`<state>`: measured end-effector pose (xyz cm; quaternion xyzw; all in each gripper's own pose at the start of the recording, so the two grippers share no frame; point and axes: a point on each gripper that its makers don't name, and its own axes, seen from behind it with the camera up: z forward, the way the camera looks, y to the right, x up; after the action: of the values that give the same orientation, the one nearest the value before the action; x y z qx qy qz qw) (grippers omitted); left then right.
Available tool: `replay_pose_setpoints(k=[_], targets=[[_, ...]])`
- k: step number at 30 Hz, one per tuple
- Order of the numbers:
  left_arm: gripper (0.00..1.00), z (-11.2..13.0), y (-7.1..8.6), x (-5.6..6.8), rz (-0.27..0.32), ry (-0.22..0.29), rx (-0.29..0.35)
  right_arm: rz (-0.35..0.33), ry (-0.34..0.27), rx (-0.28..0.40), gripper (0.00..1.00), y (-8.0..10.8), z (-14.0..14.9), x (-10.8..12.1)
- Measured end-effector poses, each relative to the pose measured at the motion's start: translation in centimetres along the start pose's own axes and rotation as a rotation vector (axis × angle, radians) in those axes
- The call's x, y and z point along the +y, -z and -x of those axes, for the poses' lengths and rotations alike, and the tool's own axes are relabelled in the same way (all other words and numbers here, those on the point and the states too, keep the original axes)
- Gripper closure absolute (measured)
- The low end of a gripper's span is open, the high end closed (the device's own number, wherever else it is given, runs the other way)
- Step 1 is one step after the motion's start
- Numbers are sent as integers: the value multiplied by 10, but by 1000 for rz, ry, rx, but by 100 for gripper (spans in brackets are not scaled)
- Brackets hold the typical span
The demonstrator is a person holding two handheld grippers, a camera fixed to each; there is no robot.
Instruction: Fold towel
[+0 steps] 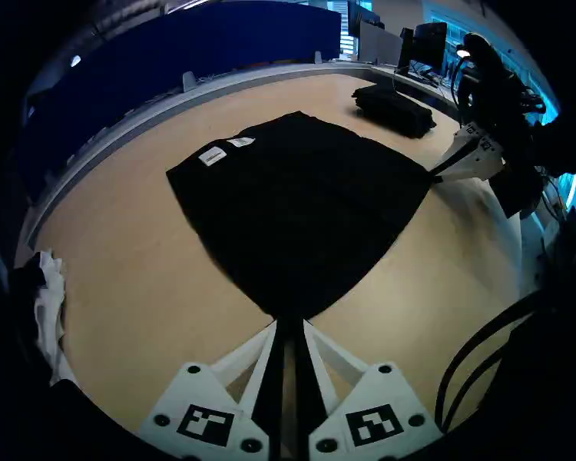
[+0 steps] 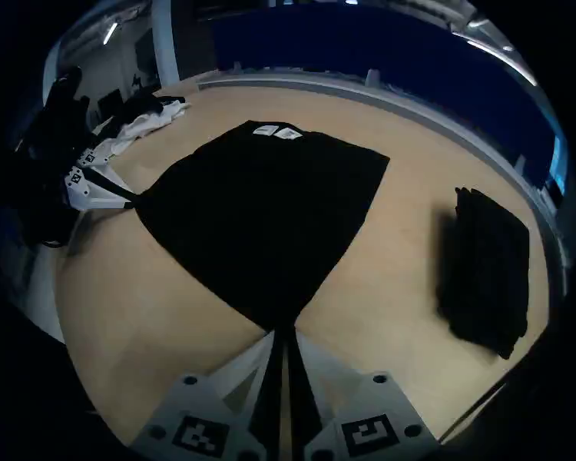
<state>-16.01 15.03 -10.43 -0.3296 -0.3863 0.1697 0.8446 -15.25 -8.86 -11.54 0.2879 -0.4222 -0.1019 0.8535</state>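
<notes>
On the wooden table, left claw and right claw pinch corners of the black towel.

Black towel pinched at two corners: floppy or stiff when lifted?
Likely floppy: the black towel lies flat and draws to points at the left tongs and right tongs. It'd probably sag between them. Looks thin, so likely light.

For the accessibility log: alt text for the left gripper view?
Left gripper pinches the near corner of a black towel spread on a wooden table; the right gripper holds another corner. A folded dark stack lies beyond.
</notes>
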Motion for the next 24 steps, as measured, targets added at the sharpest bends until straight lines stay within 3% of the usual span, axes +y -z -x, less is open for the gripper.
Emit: replay_pose_setpoints(k=[12, 24], targets=[[92, -13, 8, 2, 4, 16, 16, -13, -5, 33, 97, 10, -16, -5], [92, -25, 33, 12, 15, 59, 40, -21, -21, 72, 98, 45, -31, -13]])
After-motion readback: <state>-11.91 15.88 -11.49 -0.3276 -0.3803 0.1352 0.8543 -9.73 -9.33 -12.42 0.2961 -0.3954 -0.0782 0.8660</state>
